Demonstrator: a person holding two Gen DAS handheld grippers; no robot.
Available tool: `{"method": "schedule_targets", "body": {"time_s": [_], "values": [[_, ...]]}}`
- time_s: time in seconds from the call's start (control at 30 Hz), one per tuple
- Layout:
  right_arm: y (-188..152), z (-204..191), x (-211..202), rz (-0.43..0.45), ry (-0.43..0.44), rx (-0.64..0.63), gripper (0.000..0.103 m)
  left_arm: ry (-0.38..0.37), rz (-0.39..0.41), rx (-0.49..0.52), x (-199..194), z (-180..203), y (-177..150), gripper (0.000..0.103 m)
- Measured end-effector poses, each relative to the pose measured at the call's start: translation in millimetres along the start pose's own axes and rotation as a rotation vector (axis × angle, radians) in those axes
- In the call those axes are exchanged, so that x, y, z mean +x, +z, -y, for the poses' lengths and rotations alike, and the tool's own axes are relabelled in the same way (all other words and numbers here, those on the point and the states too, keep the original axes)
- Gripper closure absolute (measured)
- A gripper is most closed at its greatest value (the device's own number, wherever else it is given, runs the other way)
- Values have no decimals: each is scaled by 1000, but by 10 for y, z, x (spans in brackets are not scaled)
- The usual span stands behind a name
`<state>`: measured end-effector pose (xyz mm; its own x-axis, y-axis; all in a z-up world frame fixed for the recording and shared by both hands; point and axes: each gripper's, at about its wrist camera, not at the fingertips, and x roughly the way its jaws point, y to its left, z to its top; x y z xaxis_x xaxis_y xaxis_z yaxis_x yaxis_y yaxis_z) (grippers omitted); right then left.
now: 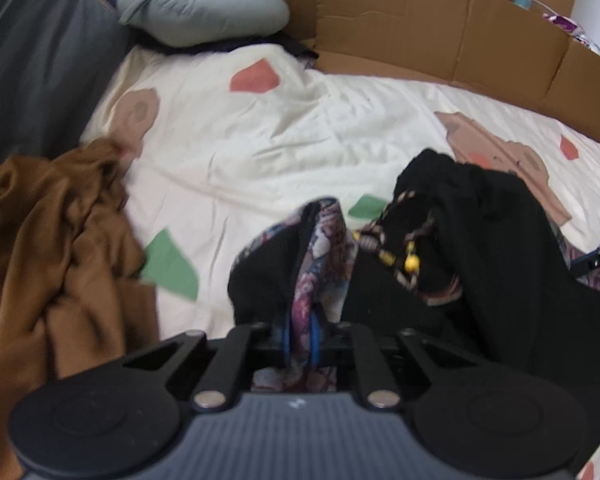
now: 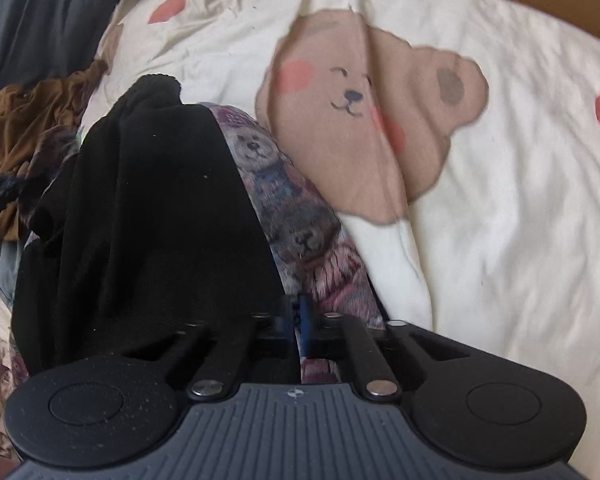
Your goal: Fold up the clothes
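Observation:
A black garment (image 1: 480, 240) with a bear-print lining (image 1: 324, 248) lies bunched on the bed, and a braided drawstring with a yellow bead (image 1: 409, 265) hangs across it. My left gripper (image 1: 300, 338) is shut on a raised fold of the lining, and the cloth is pinched between its blue pads. In the right wrist view the same garment (image 2: 160, 200) shows black on the left with its bear-print lining (image 2: 292, 208) on the right. My right gripper (image 2: 302, 320) is shut on the edge where the two meet.
A cream bedcover with bear and colour patches (image 1: 280, 132) (image 2: 500, 200) lies under the garment. A crumpled brown cloth (image 1: 52, 248) (image 2: 24, 120) lies to the left. A cardboard wall (image 1: 420, 32) lines the far side. A grey pillow (image 1: 204, 12) and a dark grey blanket (image 1: 32, 60) sit at the back left.

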<state>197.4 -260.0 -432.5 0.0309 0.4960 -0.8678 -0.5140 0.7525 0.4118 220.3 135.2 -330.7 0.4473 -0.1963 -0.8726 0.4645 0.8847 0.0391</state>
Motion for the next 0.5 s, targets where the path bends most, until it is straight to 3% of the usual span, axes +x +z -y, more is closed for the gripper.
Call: {"method": "schedule_targets", "body": {"time_s": [0.3, 0.43, 0.5], "values": [[5, 185, -217, 78, -29, 41, 101, 18, -97, -36, -197, -165, -432, 96], [63, 177, -185, 110, -62, 31, 57, 34, -119, -61, -265, -213, -612, 97], [98, 162, -116, 117, -77, 3, 56, 42, -123, -76, -302, -235, -683, 97]]}}
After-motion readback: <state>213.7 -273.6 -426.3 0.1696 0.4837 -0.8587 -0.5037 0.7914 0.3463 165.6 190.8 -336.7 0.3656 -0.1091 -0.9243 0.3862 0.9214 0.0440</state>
